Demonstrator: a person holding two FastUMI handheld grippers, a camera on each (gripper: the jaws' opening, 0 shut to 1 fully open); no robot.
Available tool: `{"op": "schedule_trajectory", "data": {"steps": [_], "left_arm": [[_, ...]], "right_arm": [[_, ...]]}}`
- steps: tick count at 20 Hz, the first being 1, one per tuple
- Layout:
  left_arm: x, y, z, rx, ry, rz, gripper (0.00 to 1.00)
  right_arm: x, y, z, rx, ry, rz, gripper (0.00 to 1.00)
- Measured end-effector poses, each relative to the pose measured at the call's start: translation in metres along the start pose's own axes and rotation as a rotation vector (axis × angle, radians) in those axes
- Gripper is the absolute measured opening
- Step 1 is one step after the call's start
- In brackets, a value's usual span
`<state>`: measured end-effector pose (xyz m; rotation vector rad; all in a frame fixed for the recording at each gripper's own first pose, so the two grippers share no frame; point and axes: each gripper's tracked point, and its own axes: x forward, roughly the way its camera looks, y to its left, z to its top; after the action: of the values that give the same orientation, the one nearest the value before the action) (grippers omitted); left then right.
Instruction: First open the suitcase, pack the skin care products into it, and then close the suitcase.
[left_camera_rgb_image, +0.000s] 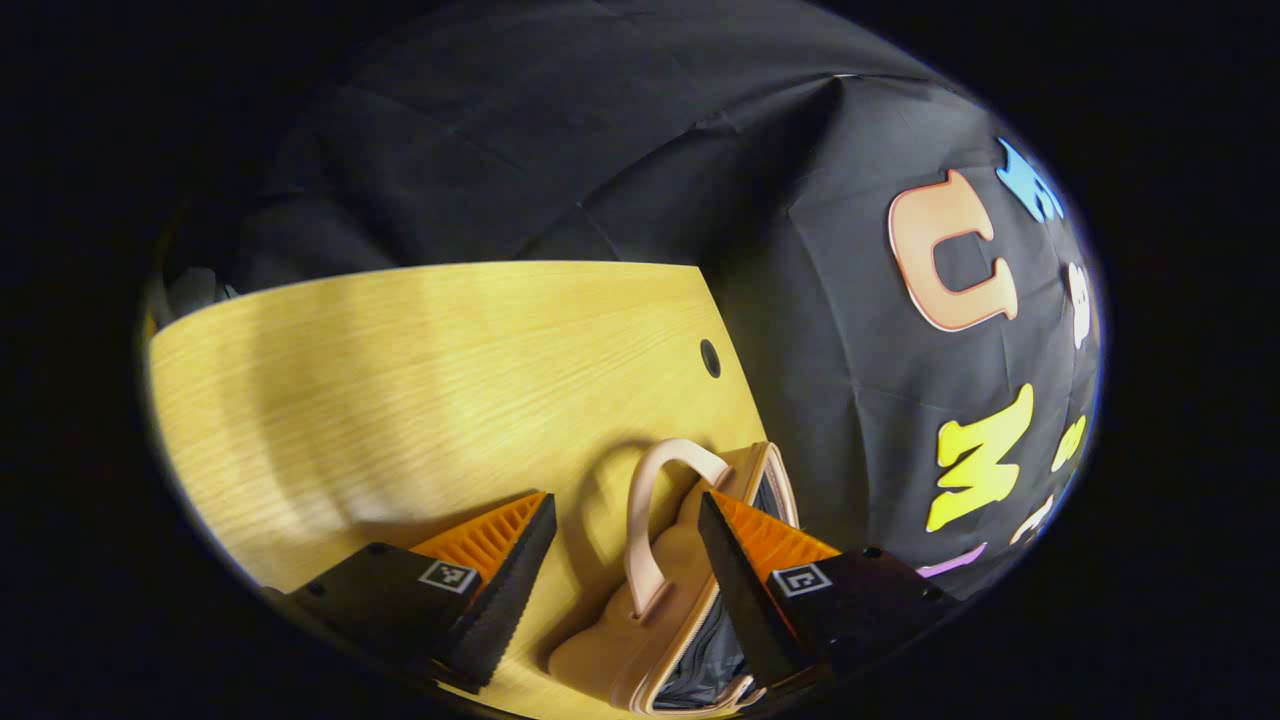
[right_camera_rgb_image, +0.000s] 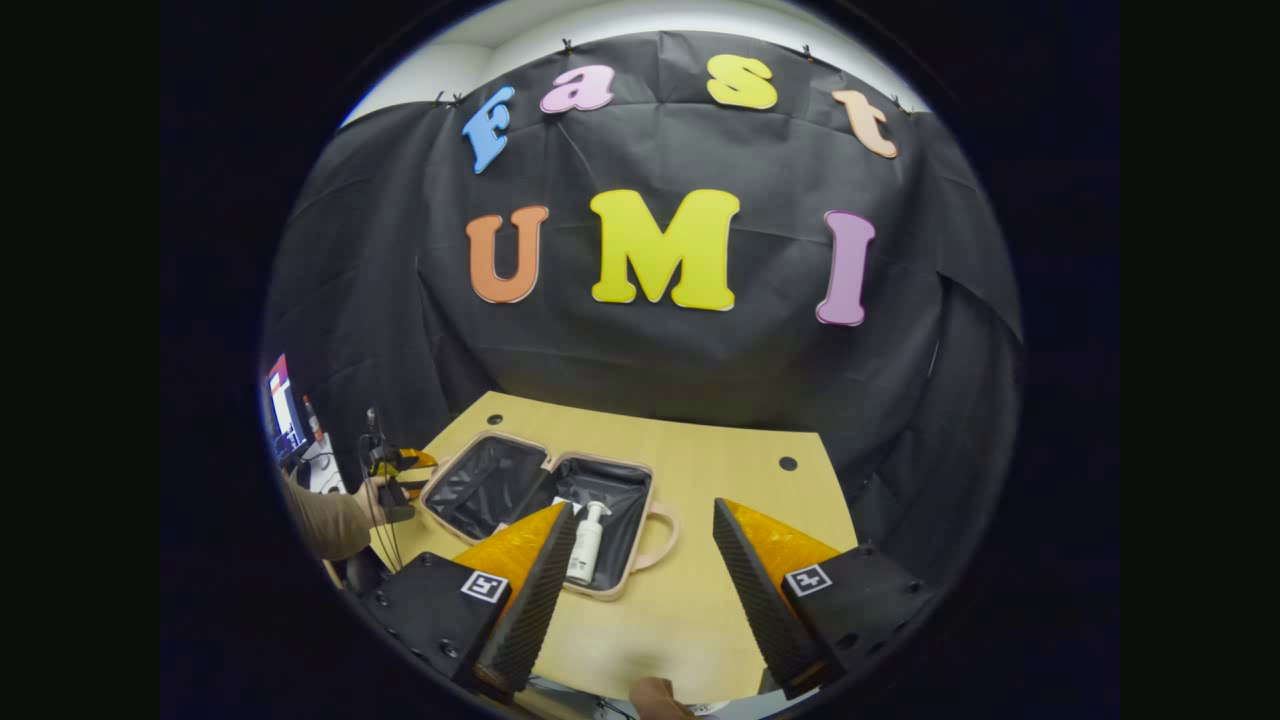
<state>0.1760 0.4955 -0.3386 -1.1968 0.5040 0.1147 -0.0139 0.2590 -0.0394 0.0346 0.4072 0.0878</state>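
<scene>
Looking along my left gripper (left_camera_rgb_image: 625, 560), I see its jaws spread wide with nothing between them that they press on, and the suitcase (left_camera_rgb_image: 655, 610) lies right under them on the wooden surface (left_camera_rgb_image: 420, 380), its pale handle (left_camera_rgb_image: 655, 520) arching up in the gap and the dark lining showing along the unzipped edge near one finger. That handle looks like the best hold: a stiff loop, easy to pinch, while the shell seems smooth, rigid and likely slippery for flat pads. Along my right gripper (right_camera_rgb_image: 640, 580), the jaws are likewise released and empty, held back over the near edge of the surface (right_camera_rgb_image: 720, 470). Farther off the suitcase (right_camera_rgb_image: 500, 480) lies fully open, both halves flat, with a white pump bottle (right_camera_rgb_image: 587, 545) resting in the half next to the handle (right_camera_rgb_image: 662, 540). A sleeved arm (right_camera_rgb_image: 325, 525) reaches in at the far side of the case. I judge the bottle light and smooth, and the lid light enough to swing over by its rim or handle
</scene>
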Motion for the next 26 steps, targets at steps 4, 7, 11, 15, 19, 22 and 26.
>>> {"op": "schedule_trajectory", "data": {"steps": [4,7,11,15,19,22,26], "left_arm": [[0.012,0.002,-0.009,-0.055,0.029,-0.005,0.55],[0.013,0.002,-0.009,-0.066,0.025,-0.003,0.1],[0.006,-0.005,-0.009,-0.021,0.052,-0.033,0.08],[-0.002,-0.015,-0.008,0.104,0.057,0.01,0.04],[-0.021,-0.047,0.006,0.276,-0.001,0.056,0.03],[-0.04,-0.095,0.011,0.414,-0.053,0.067,0.03],[-0.069,-0.158,0.001,0.612,-0.16,0.08,0.03]], "right_arm": [[-0.009,-0.024,0.009,0.066,-0.039,-0.062,0.77],[-0.014,-0.037,0.005,0.082,-0.04,-0.097,0.77],[-0.022,-0.052,0.004,0.078,-0.05,-0.143,0.82],[-0.035,-0.072,0.01,0.073,-0.1,-0.2,0.82],[-0.04,-0.088,0.018,0.072,-0.133,-0.182,0.77],[-0.046,-0.114,0.03,0.083,-0.159,-0.187,0.81],[-0.05,-0.148,0.04,0.119,-0.184,-0.192,0.77]]}}
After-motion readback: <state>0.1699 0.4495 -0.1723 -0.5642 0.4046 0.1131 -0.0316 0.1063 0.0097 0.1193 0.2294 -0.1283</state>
